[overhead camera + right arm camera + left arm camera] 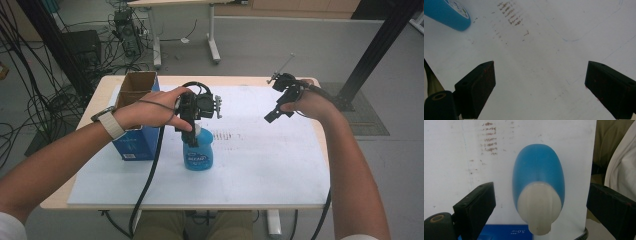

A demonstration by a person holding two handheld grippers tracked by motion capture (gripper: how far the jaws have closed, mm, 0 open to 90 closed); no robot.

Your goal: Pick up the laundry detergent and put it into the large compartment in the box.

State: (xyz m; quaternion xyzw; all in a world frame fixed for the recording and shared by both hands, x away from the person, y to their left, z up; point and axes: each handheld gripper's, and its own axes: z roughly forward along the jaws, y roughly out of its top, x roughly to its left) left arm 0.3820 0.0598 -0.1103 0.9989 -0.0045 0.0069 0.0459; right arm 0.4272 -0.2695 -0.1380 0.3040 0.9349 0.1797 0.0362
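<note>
Between the wide-spread jaws of the left gripper (537, 202) stands the blue bottle (537, 177), white cap (539, 207) up, neither jaw touching it yet; close off-centre and it'll probably tip onto the white sheet (454, 170); the right gripper (539, 82) hangs gaping, bottle well off past its left jaw.

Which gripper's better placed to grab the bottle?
Left. The left gripper hangs right over the bottle, jaws open either side of its white cap. The right gripper is off to the side, open above bare mat.
</note>
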